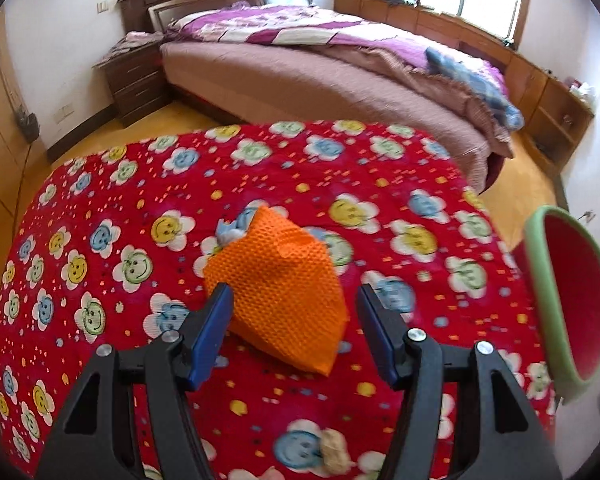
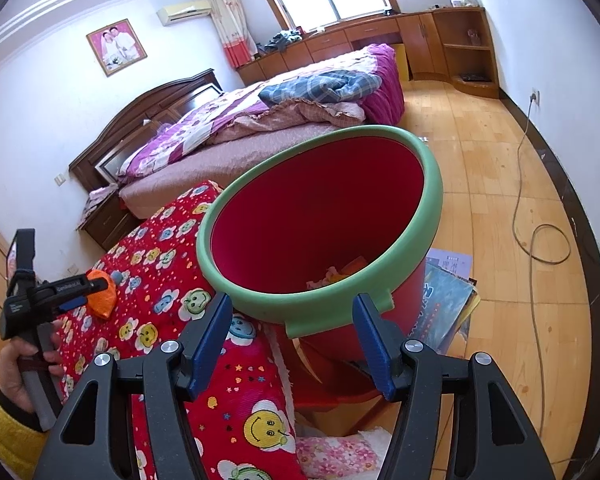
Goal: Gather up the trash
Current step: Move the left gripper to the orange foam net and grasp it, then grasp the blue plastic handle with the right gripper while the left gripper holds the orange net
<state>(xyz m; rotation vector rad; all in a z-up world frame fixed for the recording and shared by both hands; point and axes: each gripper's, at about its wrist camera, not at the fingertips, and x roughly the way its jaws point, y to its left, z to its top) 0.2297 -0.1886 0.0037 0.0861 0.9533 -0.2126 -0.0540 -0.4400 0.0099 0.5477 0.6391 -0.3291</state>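
Observation:
An orange mesh piece (image 1: 276,288) lies on the red flowered blanket (image 1: 100,168), with a small blue-grey scrap (image 1: 232,228) at its far end. My left gripper (image 1: 292,300) is open, one finger on each side of the orange piece; the left pad is at its edge and the right pad stands apart from it. In the right wrist view the left gripper (image 2: 96,292) hovers over the orange piece (image 2: 104,300), held by a hand (image 2: 24,360) in a yellow sleeve. My right gripper (image 2: 292,308) is open just before the near rim of a red bin with a green rim (image 2: 432,184). Scraps (image 2: 340,272) lie inside the bin.
A beige crumpled scrap (image 1: 332,456) lies on the blanket near the left gripper's base. The bin (image 1: 568,296) stands off the blanket's right edge. Books or posters (image 2: 448,304) lie on the wooden floor beside it, and a cable (image 2: 540,232) trails there. A bed (image 1: 340,60) stands behind.

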